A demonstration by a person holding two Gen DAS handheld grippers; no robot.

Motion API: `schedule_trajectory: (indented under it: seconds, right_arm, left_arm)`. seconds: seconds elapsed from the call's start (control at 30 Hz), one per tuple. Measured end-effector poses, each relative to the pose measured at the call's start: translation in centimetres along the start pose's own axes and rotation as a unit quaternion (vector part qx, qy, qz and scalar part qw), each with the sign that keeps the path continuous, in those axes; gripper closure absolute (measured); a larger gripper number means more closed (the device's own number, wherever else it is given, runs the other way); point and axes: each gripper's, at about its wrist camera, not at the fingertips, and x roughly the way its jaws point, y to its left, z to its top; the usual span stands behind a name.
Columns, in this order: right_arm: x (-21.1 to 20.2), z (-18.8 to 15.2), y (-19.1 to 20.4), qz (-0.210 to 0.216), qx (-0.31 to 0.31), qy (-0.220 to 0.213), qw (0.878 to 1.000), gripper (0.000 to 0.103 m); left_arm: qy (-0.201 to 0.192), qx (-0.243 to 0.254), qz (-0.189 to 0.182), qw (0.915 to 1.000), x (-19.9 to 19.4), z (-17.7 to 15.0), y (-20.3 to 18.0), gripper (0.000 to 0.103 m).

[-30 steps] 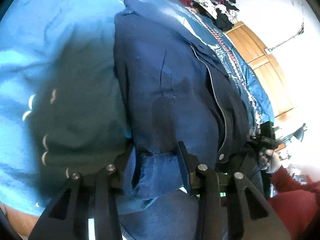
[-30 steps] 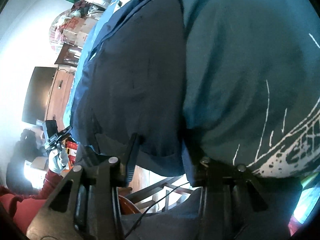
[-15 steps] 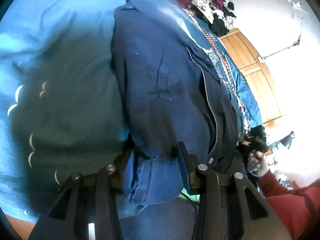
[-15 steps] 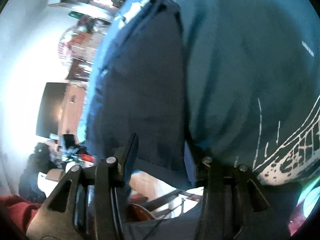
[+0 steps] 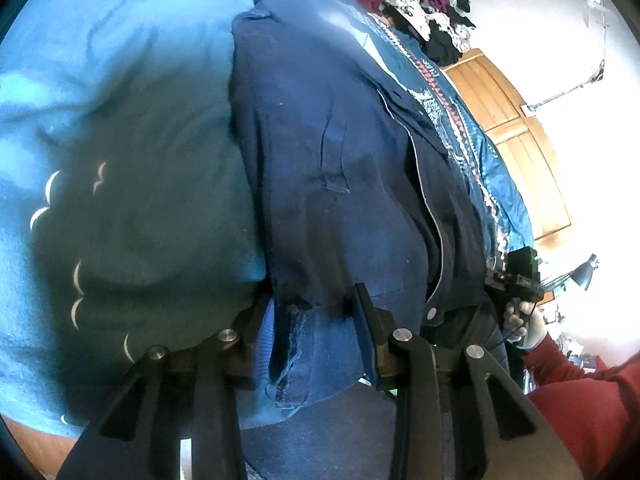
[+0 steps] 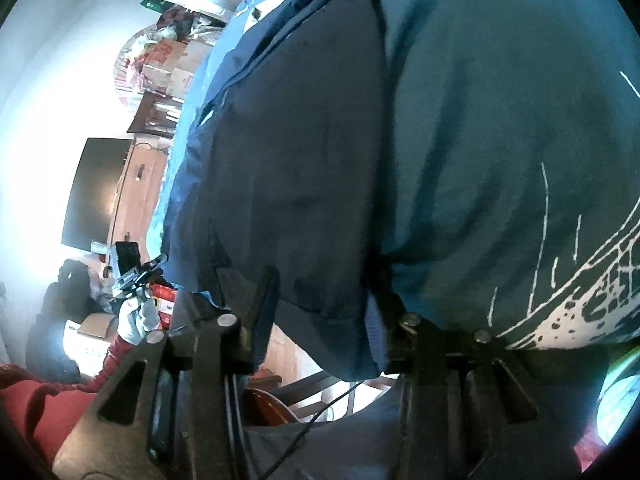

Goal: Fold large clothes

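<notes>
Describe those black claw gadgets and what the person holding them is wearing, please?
Each gripper, left and right, is matte black with two flat fingers, cut-out link arms and silver pivot bolts. A thin black cable trails below the right one. The person wears a red sleeve and a pale glove.

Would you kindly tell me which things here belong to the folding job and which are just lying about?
In the job:
- navy jacket, its hem between both tongs
- left tongs
- right tongs
- teal bedspread it lies on

Lying about:
- heap of clothes
- wooden wardrobe doors
- desk lamp
- dark television screen
</notes>
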Motion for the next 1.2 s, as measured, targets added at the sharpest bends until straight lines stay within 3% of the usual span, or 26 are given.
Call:
schedule_trajectory:
  seconds: [0.03, 0.07, 0.1, 0.27, 0.37, 0.5, 0.67, 0.77, 0.83, 0.9, 0.93, 0.97, 1.0, 1.07, 1.13, 1.2]
  right_arm:
    - [-0.1, -0.1, 0.1, -0.009, -0.003, -0.003, 1.000, 0.081]
    - [-0.4, -0.2, 0.4, -0.013, -0.009, -0.007, 1.000, 0.092]
    - [-1.0, -0.3, 1.2, -0.003, -0.019, -0.017, 1.000, 0.096]
    - [-5.9, 1.2, 6.0, 0.090, -0.037, -0.091, 0.991, 0.098]
    - [-8.0, 4.8, 8.4, 0.128, -0.049, -0.122, 0.983, 0.098]
    - [-8.8, 13.7, 10.6, 0.129, -0.064, -0.148, 0.978, 0.098]
    - [-6.8, 27.1, 10.5, 0.097, -0.068, -0.152, 0.981, 0.098]
    - [-3.4, 34.4, 8.8, 0.070, -0.060, -0.138, 0.986, 0.097]
    - [-0.6, 38.0, 6.7, 0.019, -0.058, -0.127, 0.990, 0.094]
    - [2.4, 40.2, 4.5, -0.049, -0.058, -0.116, 0.990, 0.091]
    - [3.4, 40.8, 3.5, -0.072, -0.056, -0.115, 0.989, 0.091]
    - [4.3, 41.3, 2.4, -0.080, -0.049, -0.112, 0.989, 0.089]
    - [5.0, 41.5, 1.4, -0.080, -0.038, -0.110, 0.990, 0.080]
    - [6.0, 41.5, 0.7, -0.092, -0.043, -0.108, 0.989, 0.069]
    - [7.1, 41.3, 0.9, -0.103, -0.065, -0.100, 0.988, 0.066]
    - [8.0, 41.0, 2.0, -0.122, -0.094, -0.098, 0.983, 0.065]
  left_arm:
    - [-0.002, -0.002, 0.001, 1.0000, 0.0, 0.0, -0.1, 0.071]
    - [-0.006, -0.002, 0.004, 1.0000, 0.0, -0.1, -0.2, 0.083]
    - [-0.017, -0.004, -0.005, 0.9998, -0.1, -0.1, -0.7, 0.086]
    - [-0.088, 0.000, -0.081, 0.9929, -3.6, 1.4, -4.4, 0.090]
    - [-0.130, 0.009, -0.115, 0.9847, -5.4, 4.8, -6.8, 0.090]
    - [-0.182, 0.027, -0.147, 0.9719, -7.4, 13.8, -9.1, 0.090]
    - [-0.199, 0.041, -0.109, 0.9731, -5.6, 26.7, -9.7, 0.089]
    - [-0.186, 0.027, -0.076, 0.9792, -1.7, 33.5, -8.0, 0.088]
    - [-0.161, 0.011, -0.057, 0.9852, 2.6, 37.6, -5.8, 0.080]
    - [-0.132, -0.012, -0.005, 0.9912, 7.7, 40.9, -2.6, 0.068]
    - [-0.109, -0.022, 0.032, 0.9933, 10.3, 42.1, -0.9, 0.067]
    - [-0.078, -0.029, 0.089, 0.9926, 13.4, 43.3, 1.3, 0.067]
    - [-0.054, -0.036, 0.118, 0.9910, 15.3, 43.8, 2.4, 0.067]
    - [-0.037, -0.030, 0.134, 0.9899, 17.3, 44.4, 3.4, 0.064]
    - [-0.048, -0.012, 0.131, 0.9902, 17.1, 44.7, 2.6, 0.056]
    - [-0.077, 0.007, 0.120, 0.9897, 15.9, 45.1, 1.3, 0.039]
